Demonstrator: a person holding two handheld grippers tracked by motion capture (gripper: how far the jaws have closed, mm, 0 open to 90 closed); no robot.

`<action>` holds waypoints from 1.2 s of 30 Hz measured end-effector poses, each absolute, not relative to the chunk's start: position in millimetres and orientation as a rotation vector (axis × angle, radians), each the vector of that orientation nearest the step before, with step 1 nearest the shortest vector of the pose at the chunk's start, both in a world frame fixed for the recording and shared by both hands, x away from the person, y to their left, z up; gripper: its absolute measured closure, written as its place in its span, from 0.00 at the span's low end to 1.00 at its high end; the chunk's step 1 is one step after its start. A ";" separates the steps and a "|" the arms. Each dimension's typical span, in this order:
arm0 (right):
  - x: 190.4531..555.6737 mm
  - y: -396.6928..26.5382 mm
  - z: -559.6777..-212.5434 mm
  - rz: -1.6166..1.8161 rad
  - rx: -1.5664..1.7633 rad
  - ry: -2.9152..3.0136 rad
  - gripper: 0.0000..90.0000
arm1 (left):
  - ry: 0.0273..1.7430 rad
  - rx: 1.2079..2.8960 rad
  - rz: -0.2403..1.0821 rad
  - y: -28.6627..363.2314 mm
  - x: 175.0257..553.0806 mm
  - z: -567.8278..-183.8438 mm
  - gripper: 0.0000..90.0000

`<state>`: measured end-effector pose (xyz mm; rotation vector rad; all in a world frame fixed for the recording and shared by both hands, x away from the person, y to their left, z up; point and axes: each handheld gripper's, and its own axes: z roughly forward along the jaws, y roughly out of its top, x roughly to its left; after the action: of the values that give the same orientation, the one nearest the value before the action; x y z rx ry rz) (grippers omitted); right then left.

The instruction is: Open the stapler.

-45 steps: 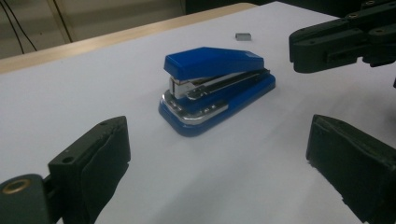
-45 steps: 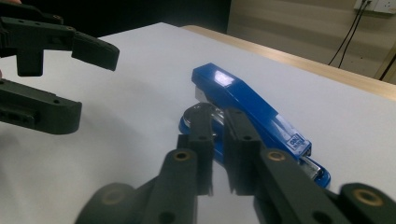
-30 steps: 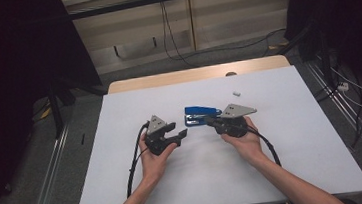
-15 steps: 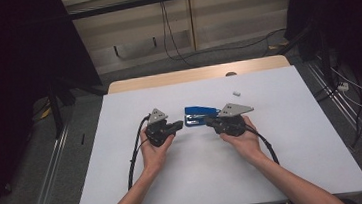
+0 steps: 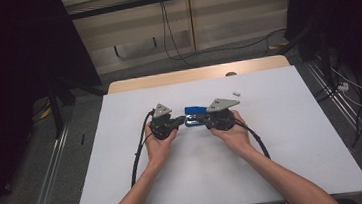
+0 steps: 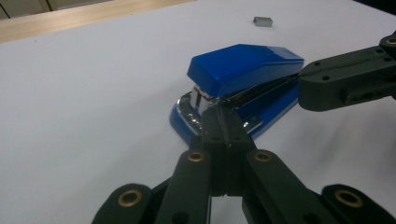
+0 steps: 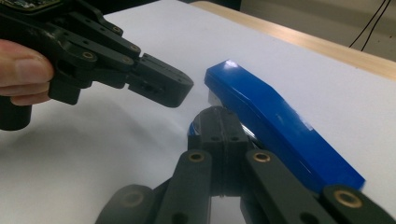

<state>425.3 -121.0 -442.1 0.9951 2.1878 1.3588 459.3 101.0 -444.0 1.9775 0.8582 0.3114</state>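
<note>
Stapler (image 5: 195,112) lies on white table (image 5: 293,136), btwn both grippers. Left gripper (image 6: 223,122) jaws just closed, nothing held; right gripper (image 7: 218,122) closed, empty too.

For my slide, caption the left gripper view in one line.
Shut left gripper pointing at the front of a blue stapler on a white table.
</note>
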 end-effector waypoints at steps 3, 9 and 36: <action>430.0 -118.3 -447.0 1.318 1.021 2.234 1.00 | 0.869 1.977 0.311 100.8 466.1 -445.3 1.00; 437.7 -116.6 -450.0 1.287 1.027 2.247 1.00 | 0.879 1.956 0.314 101.1 471.6 -444.4 1.00; 452.4 -98.4 -454.5 1.187 1.006 2.299 1.00 | 0.893 1.978 0.339 91.8 478.8 -450.3 1.00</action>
<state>452.4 -98.4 -454.5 1.0056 2.2990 1.1870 478.8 91.8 -450.3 1.9777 0.8934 0.3390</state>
